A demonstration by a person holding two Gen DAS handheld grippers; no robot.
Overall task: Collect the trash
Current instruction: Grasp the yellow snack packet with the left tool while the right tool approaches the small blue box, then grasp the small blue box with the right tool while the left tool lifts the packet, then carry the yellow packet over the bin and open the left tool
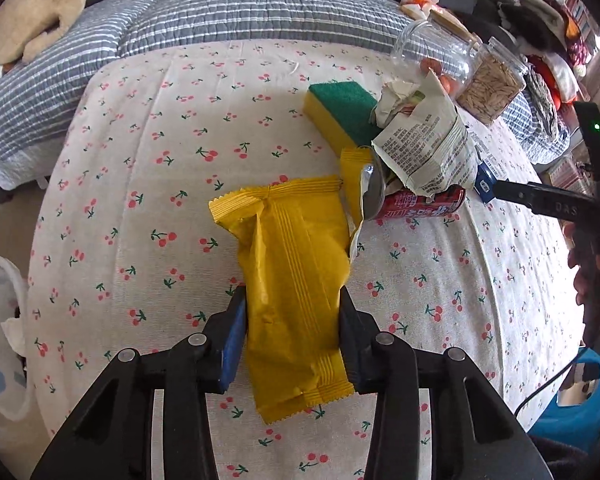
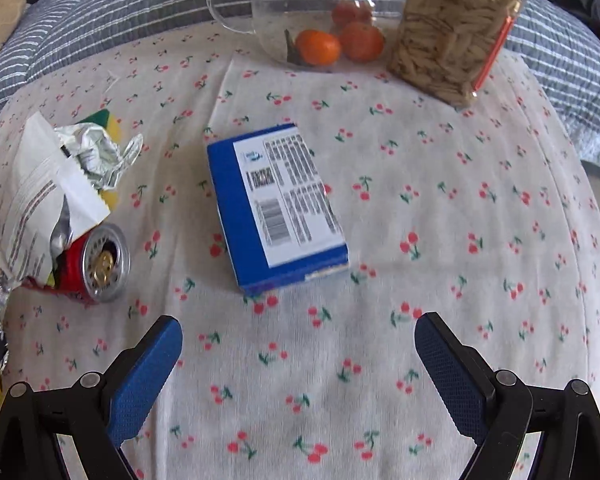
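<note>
My left gripper (image 1: 292, 300) is shut on a yellow snack wrapper (image 1: 288, 264), its pads pressing both sides, over the cherry-print tablecloth (image 1: 140, 200). Behind it lie a crumpled white wrapper (image 1: 428, 148), a red can (image 1: 420, 204) on its side and a yellow-green sponge (image 1: 340, 112). My right gripper (image 2: 298, 336) is open and empty, just short of a blue box (image 2: 276, 204) lying flat. The can (image 2: 96, 264) and white wrapper (image 2: 44, 192) lie to its left. The right gripper's arm shows at the left view's right edge (image 1: 548, 196).
A glass jar with oranges (image 2: 324, 20) and a jar of seeds (image 2: 452, 28) stand at the table's far edge. A striped grey quilt (image 1: 220, 12) covers the sofa behind. A white bin (image 1: 0, 336) stands at the left, a blue container (image 1: 580, 400) at the right.
</note>
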